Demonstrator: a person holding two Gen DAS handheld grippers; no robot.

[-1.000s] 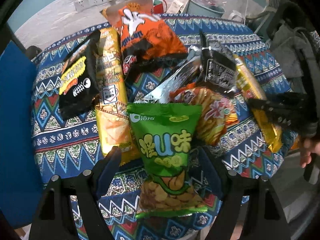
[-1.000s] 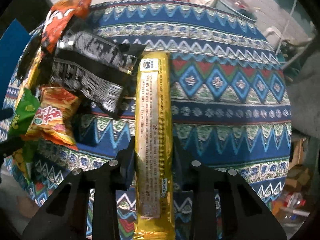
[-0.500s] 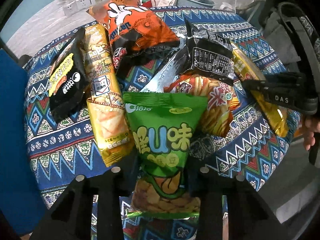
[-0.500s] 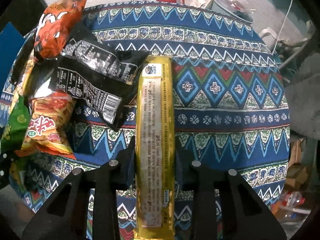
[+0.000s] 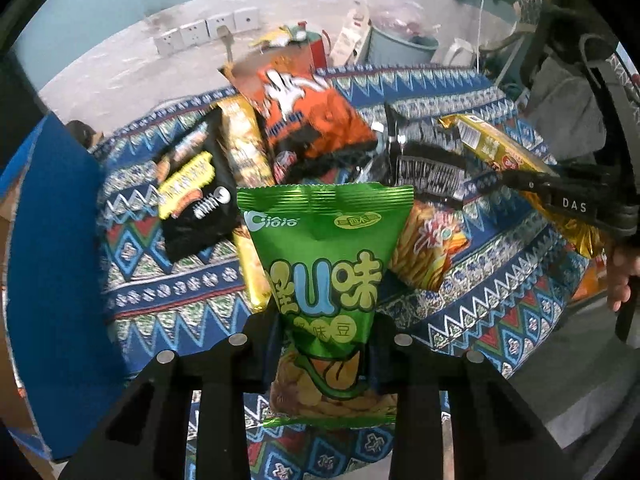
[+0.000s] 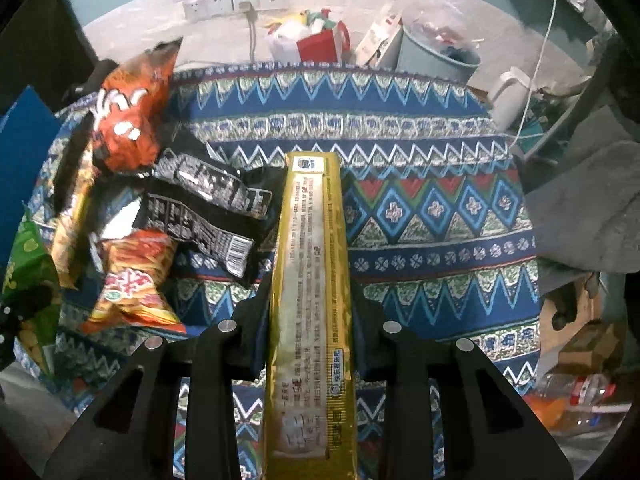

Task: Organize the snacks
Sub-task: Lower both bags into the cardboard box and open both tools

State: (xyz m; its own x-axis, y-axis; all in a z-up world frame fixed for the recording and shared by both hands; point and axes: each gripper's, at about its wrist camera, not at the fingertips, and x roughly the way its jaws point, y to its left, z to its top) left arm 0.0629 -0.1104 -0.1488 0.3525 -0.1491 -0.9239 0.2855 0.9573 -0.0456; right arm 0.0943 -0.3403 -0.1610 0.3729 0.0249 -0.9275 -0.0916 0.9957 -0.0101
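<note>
- The left gripper (image 5: 326,336) has its jaws closed on the lower half of the green bean snack bag (image 5: 326,264). The bag stands upright between the jaws and seems lifted clear of the surface (image 5: 168,292).
- The right gripper (image 6: 310,316) has its jaws pressed on both long sides of the long gold biscuit pack (image 6: 310,280), which points straight ahead from the jaws.
- Ahead and left of the left jaws lie a black snack bag (image 5: 196,200) and a yellow stick pack (image 5: 246,152), close together.
- Farther ahead of these jaws, an orange chip bag (image 5: 308,116) rests on other packs. A black foil bag (image 5: 424,156) and a red-orange fries bag (image 5: 428,248) lie ahead and to the right.
- Left of the right jaws these packs overlap in a loose pile. Ahead and right of these jaws the patterned cloth has no snacks.
- My judgement: the task is in an early stage. Two items are picked up but not yet placed, and five remain unsorted in the pile.
</note>
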